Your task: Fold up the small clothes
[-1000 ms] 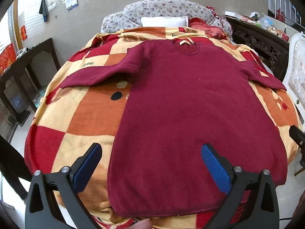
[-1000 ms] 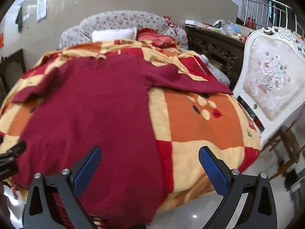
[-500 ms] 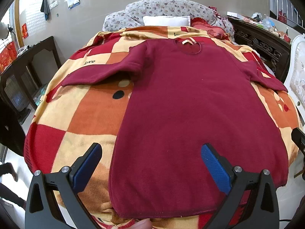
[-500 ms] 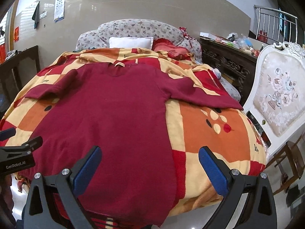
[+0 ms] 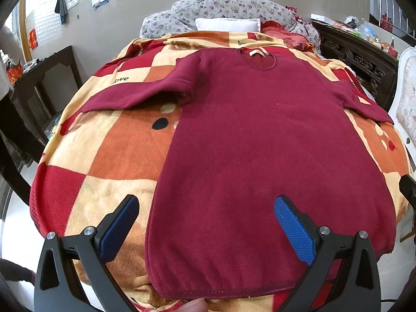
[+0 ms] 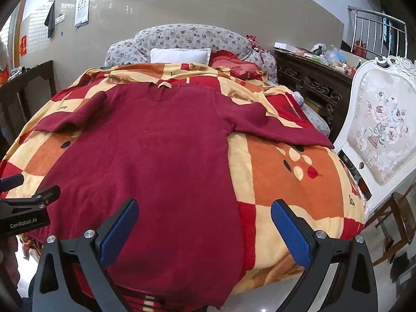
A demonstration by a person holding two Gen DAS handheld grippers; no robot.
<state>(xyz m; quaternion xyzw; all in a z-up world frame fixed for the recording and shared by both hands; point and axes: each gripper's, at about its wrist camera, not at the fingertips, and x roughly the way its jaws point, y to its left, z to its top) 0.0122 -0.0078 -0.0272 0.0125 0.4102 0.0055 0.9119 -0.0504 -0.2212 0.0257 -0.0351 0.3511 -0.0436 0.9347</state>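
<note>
The maroon sweater lies flat, sleeves spread, on the checked blanket of the bed; both views have risen and pulled back slightly; left gripper and right gripper hover with fingers wide, empty; folding not yet begun.

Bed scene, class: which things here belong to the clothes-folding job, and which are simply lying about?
Belongs to the job:
- maroon sweater, spread flat, not yet folded
- left hand-held gripper, open, above the hem
- right hand-held gripper, open
- checked blanket, the folding surface

Just lying about:
- white pillow
- floral cushion
- white chair
- eye chart
</note>
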